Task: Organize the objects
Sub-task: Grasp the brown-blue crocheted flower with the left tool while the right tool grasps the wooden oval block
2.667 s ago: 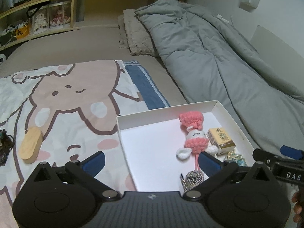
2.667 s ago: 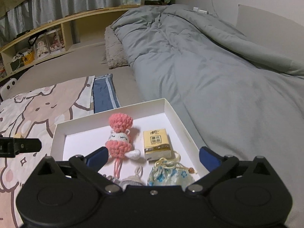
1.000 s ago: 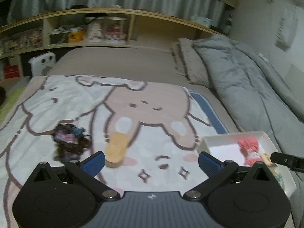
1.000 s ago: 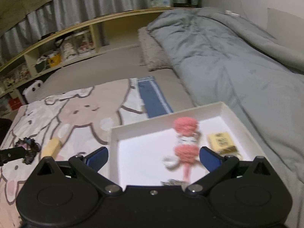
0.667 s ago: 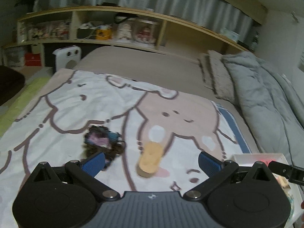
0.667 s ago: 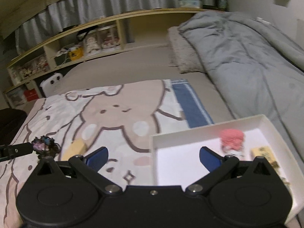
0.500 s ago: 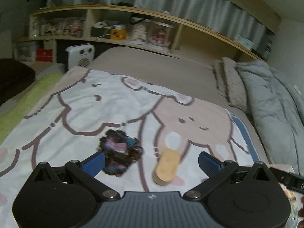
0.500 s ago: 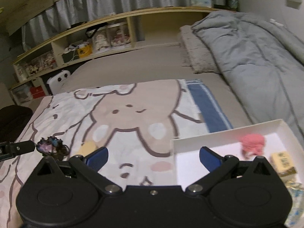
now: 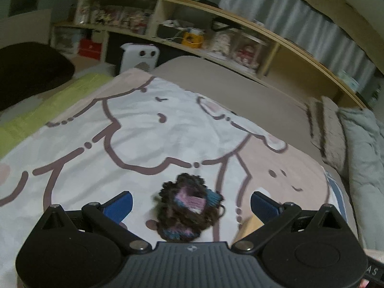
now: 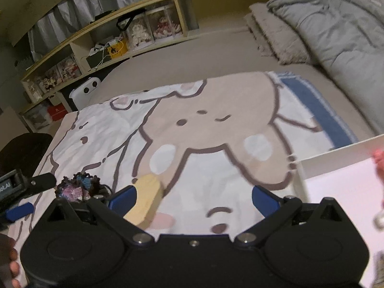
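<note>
**A:** You're working on a bed (image 10: pixel 216 55) in a dim room, with a cartoon-rabbit blanket (image 9: pixel 148 134) spread over it, a long wooden shelf (image 9: pixel 240 24) of boxed dolls along the far wall, and a grey duvet (image 10: pixel 336 24) bunched at the right.

**B:** Where's the thing I'm after?

**A:** The dark crocheted scrunchie (image 9: pixel 189 206) lies loose on the blanket, near you on the left side. Your left claw (image 9: pixel 190 204) has it right between its blue fingers (image 9: pixel 118 204), spread wide on either side and touching nothing, so I'd judge you've lined up for a pinch.

**B:** And my right?

**A:** The right claw (image 10: pixel 194 200) is just as wide apart and holds nothing. It hangs over the blanket, with the wooden block (image 10: pixel 146 199) just beside its left finger. That block lies close to the scrunchie's right; from the right camera you can see your left claw (image 10: pixel 26 192) reaching in by the scrunchie.

**B:** Why are both still out there?

**A:** They're the two loose items left. The white tray (image 10: pixel 336 156) sits near you on the right, already holding a pink knitted toy (image 10: pixel 379 160) at the frame's edge, so it looks like the collecting place.

**B:** Any worry?

**A:** The scrunchie is soft; pinch low or it may slip.
</note>
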